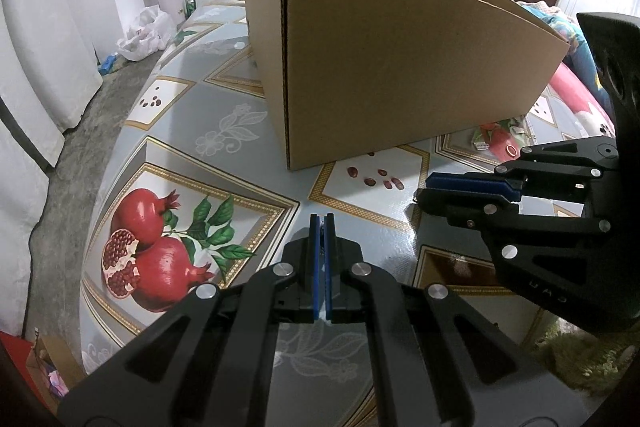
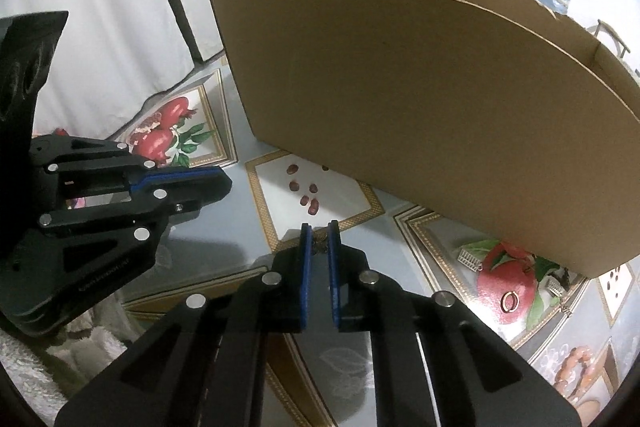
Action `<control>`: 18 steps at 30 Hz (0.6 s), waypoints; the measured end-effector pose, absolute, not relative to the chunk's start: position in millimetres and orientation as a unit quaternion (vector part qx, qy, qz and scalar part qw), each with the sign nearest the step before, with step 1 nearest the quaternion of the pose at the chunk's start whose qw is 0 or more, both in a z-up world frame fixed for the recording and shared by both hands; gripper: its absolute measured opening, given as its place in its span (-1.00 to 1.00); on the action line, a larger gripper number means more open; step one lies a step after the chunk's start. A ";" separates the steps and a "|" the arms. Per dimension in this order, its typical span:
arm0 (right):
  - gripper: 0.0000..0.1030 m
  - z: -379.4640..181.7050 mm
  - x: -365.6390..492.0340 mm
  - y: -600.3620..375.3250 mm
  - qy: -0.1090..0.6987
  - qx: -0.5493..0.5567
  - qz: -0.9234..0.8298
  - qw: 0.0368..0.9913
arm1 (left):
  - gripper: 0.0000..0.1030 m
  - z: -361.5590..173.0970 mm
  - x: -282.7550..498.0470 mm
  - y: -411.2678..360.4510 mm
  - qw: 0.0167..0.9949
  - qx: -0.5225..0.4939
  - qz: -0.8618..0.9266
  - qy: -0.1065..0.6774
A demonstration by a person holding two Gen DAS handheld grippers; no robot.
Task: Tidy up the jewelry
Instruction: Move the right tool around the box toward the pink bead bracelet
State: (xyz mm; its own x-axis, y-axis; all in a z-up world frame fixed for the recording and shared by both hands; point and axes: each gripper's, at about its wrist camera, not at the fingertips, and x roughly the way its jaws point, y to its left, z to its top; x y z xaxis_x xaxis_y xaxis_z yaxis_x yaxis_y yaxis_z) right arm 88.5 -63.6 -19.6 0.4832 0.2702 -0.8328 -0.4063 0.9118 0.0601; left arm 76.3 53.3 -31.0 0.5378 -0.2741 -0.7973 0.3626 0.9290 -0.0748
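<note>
Writing on the right tool [image 2: 320, 233] stayed unreadable; its jaws pinched a small dark jewelry piece [image 2: 320, 242] near the cardboard box [image 2: 440, 115]. The left tool [image 1: 322, 223] sat closed, empty, above the bench [image 1: 248, 163]. A gold ring [image 2: 510, 301] lay apart.

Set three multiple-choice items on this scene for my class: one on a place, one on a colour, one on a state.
1. The ring lies
A. on the table beside the box
B. inside the box
C. between a gripper's fingers

2. The pads of the left gripper are
A. red
B. blue
C. yellow

3. The left gripper is
A. wide open
B. shut on the ring
C. shut, with nothing held

Key:
1 A: the ring rests on the printed cloth near the box's corner.
2 B: blue strips line the black fingers.
3 C: the pads meet and nothing shows between them.
</note>
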 end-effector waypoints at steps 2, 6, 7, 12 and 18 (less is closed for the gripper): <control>-0.87 -20.8 89.0 -61.9 0.469 -0.067 0.198 0.858 | -0.98 -30.5 76.1 53.0 0.876 0.048 -0.182 0.444; -0.87 -18.1 85.5 -65.3 0.465 -0.060 0.203 0.860 | -0.98 -31.7 74.8 52.5 0.878 0.044 -0.182 0.441; -0.87 -16.3 84.2 -66.2 0.462 -0.059 0.202 0.861 | -0.98 -31.7 74.8 52.1 0.878 0.043 -0.182 0.441; -0.87 -3.5 75.0 -81.5 0.451 -0.051 0.200 0.868 | -0.98 -27.4 71.9 51.4 0.881 0.043 -0.186 0.432; -0.87 14.2 61.6 -98.3 0.431 -0.039 0.204 0.878 | -0.98 -10.3 66.3 55.4 0.883 0.030 -0.192 0.427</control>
